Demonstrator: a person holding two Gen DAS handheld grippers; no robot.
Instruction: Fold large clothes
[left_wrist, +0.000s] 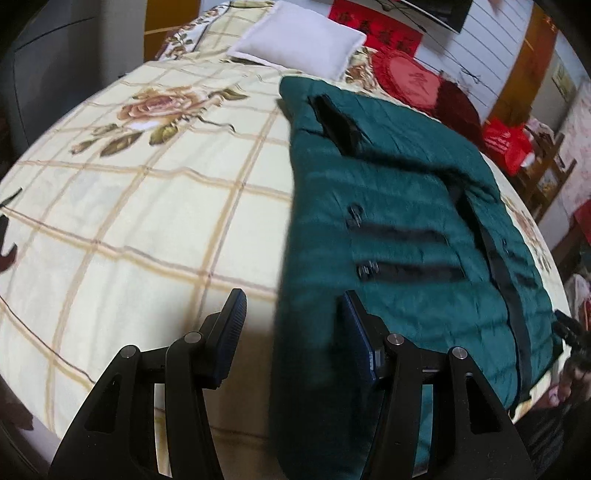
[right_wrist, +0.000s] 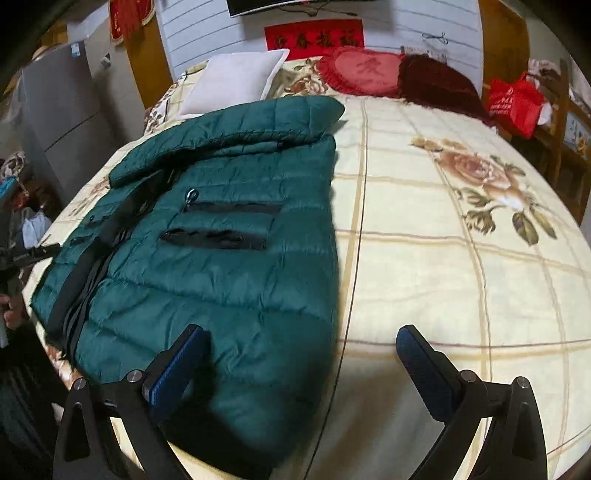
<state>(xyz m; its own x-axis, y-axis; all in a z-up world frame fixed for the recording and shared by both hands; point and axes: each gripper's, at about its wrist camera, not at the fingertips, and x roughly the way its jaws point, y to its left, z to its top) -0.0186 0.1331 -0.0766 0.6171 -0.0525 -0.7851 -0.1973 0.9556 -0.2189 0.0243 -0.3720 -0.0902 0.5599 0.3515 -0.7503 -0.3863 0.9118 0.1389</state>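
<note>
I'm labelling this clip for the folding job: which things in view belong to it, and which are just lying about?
Belongs to the job:
green puffer jacket
left gripper, open
right gripper, open

Just lying about:
white pillow
red heart cushion
dark red cushion
red bag
flowered bedspread

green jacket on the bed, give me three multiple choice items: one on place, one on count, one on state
1. Where does the green jacket lie?
A. on the flowered bedspread
B. on a chair
C. on the floor

2. How many black zip pockets show side by side on its upper panel?
A. none
B. two
C. five

3. How do the right gripper jaws stand?
A. clamped on a sleeve
B. shut on nothing
C. open, holding nothing

Answers:
1 A, the bedspread shows all round it.
2 B, two black zip lines lie parallel.
3 C, a wide gap shows jacket and bedspread beyond.
</note>
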